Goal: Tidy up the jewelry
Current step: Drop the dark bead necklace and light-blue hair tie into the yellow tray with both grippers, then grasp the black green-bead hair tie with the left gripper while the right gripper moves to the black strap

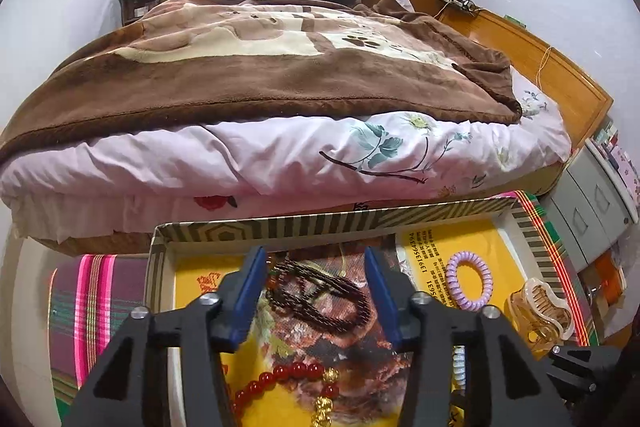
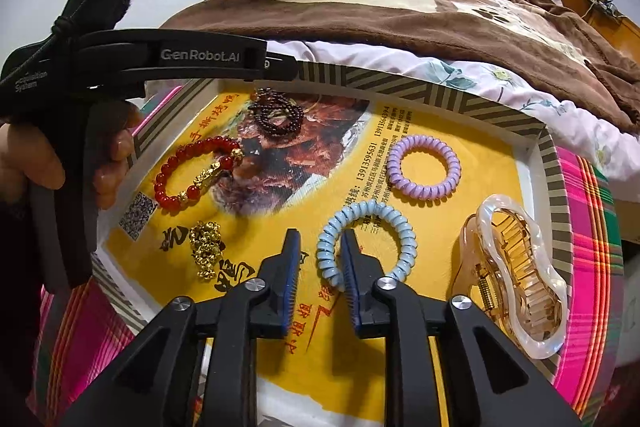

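My left tongs (image 1: 316,291) stand spread above the dark bead bracelet (image 1: 320,297), my right tongs (image 2: 320,267) parted astride the blue coil tie (image 2: 366,241), both seemingly let go inside the tray (image 2: 440,95).

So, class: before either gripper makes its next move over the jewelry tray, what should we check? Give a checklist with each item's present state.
1. Left gripper jaws apart: ok.
2. Dark bead bracelet lies between the left fingers, not pinched: ok.
3. Right gripper jaws apart: ok.
4. Blue hair tie clear of the right gripper: not ok, its coil sits between the fingers.
5. Every piece inside the tray: ok in the right wrist view.
6. Dark bead bracelet's loops untangled: cannot tell.
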Tool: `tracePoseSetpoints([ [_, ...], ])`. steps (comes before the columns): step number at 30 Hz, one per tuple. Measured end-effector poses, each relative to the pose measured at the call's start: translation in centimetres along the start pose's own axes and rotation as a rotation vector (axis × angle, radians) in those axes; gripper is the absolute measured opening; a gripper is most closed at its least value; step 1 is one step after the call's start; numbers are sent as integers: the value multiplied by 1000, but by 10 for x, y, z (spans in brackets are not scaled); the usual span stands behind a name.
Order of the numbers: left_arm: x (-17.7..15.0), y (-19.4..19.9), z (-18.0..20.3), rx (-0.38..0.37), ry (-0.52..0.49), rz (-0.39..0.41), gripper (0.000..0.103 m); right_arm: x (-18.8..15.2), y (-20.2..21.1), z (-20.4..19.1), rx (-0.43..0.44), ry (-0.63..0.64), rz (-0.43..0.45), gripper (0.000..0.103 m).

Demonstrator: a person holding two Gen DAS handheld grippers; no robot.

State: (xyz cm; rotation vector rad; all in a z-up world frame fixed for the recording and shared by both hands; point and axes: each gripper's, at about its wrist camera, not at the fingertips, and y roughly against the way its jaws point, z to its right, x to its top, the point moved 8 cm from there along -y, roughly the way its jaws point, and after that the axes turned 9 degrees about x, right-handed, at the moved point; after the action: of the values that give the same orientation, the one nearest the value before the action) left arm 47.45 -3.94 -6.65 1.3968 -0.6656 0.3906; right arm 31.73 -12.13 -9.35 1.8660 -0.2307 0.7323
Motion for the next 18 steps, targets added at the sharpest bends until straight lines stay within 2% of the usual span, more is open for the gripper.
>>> tracePoseSetpoints([
  [1,-1,2,0,3,-2,1,52,1,1,-1,4,0,3,32],
  [3,-2,9,1,2,-9,6,52,2,6,-2,8,-1,17,37],
  [11,-9,47,0,11,-2,37,58,2,31,-10,11,-10,58,38],
  [18,-35,99,1,3,17,71,61,-12,64,-23,24,-16,96,38],
])
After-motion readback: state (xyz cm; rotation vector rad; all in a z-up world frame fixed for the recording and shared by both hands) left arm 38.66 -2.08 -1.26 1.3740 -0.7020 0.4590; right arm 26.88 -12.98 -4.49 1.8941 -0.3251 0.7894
